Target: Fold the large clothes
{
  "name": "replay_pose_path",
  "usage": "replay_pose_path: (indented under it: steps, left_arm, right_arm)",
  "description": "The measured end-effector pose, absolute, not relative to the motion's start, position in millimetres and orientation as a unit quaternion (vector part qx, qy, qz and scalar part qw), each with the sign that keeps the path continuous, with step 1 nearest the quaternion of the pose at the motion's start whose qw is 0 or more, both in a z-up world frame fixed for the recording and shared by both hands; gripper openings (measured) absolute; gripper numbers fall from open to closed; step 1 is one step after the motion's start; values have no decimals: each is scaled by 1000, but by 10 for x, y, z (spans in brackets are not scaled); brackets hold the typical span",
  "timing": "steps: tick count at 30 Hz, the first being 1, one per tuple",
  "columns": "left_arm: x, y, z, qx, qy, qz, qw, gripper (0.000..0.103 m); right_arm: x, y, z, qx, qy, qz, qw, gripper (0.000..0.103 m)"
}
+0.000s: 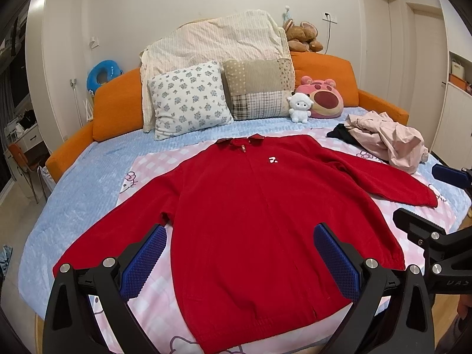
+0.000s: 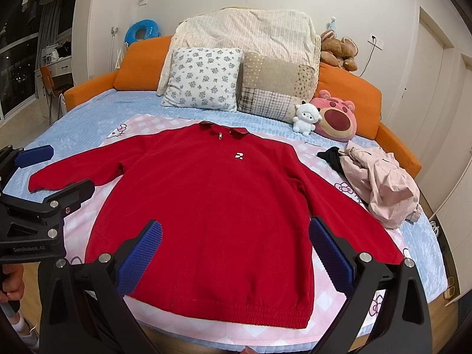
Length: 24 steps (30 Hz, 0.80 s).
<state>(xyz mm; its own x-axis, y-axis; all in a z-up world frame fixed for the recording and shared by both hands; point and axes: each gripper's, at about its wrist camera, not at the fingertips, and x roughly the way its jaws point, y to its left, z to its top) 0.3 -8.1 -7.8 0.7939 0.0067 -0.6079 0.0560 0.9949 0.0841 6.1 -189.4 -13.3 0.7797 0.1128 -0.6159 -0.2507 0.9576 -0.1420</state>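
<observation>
Red fleece zip-front jacket (image 2: 212, 206) is spread flat on the pink checked sheet (image 2: 354, 303); both left gripper (image 1: 239, 262) and right gripper (image 2: 236, 259) are held above its hem, jaws apart. Thick pile may be pinched unevenly, skewing the fold.

Jacket (image 1: 250, 221) flat on bed (image 1: 88, 183); pillows (image 1: 188, 97) behind; crumpled clothes (image 1: 389, 138) right.

Red jacket (image 2: 224, 215) lies flat, front up, zipped, on a pink checked sheet (image 2: 339, 303) over the blue bed (image 2: 88, 124); both sleeves spread outward. Right gripper (image 2: 236, 250) is above the jacket's lower half, blue-padded fingers (image 2: 141, 253) wide apart, nothing between them. Left gripper (image 2: 56, 171) at left edge near the sleeve cuff, also spread. Crumpled pink garment (image 2: 383, 185) lies just beside the jacket's other sleeve. Pillows (image 2: 203, 79) stand against the orange headboard (image 2: 348, 88).
</observation>
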Motion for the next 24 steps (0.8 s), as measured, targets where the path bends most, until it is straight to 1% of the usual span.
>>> replay_pose_path:
  steps: [6, 15, 24]
  left_arm:
    - [-71, -167, -86, 57, 318, -17, 946, 101]
    - [-20, -83, -133, 56, 322, -25, 945, 101]
    - [147, -266, -75, 70, 320, -35, 944, 101]
  right_arm:
    - [79, -1915, -142, -110, 318, 95, 937, 98]
    - [77, -1905, -133, -109, 318, 96, 937, 98]
    - [273, -2299, -190, -90, 328, 55, 939, 98]
